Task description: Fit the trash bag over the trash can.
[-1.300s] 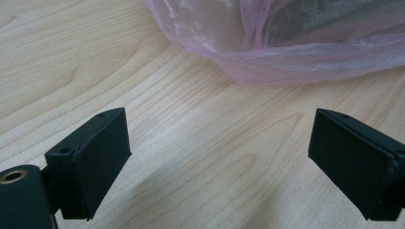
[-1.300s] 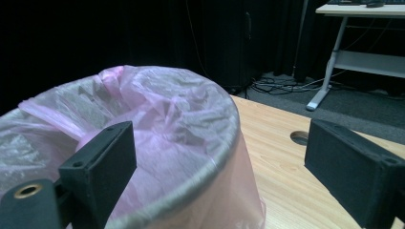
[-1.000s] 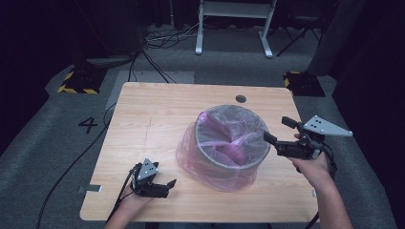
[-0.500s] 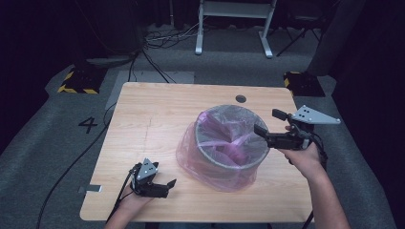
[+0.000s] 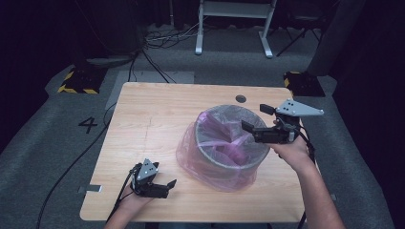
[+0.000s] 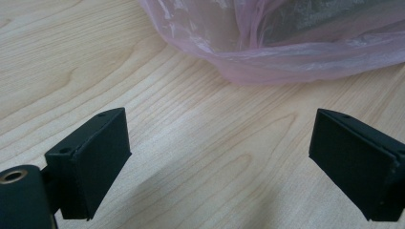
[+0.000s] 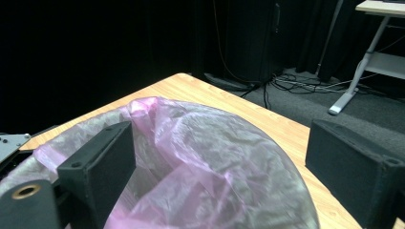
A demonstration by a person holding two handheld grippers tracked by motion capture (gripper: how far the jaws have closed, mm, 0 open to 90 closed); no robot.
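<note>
High view: right gripper hangs over the rim of the round grey bin, jaws wide, one inside and one outside, nothing pinched. Its pink translucent plastic liner drapes onto the pale wooden table. Left gripper rests near the liner's hem, jaws wide, empty.

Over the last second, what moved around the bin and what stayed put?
The right gripper moved in from the table's right edge to above the rim of the bin, jaws open, gripping nothing. The left gripper stayed resting on the table, open and empty. The pink bag lining the bin looks unchanged.
</note>
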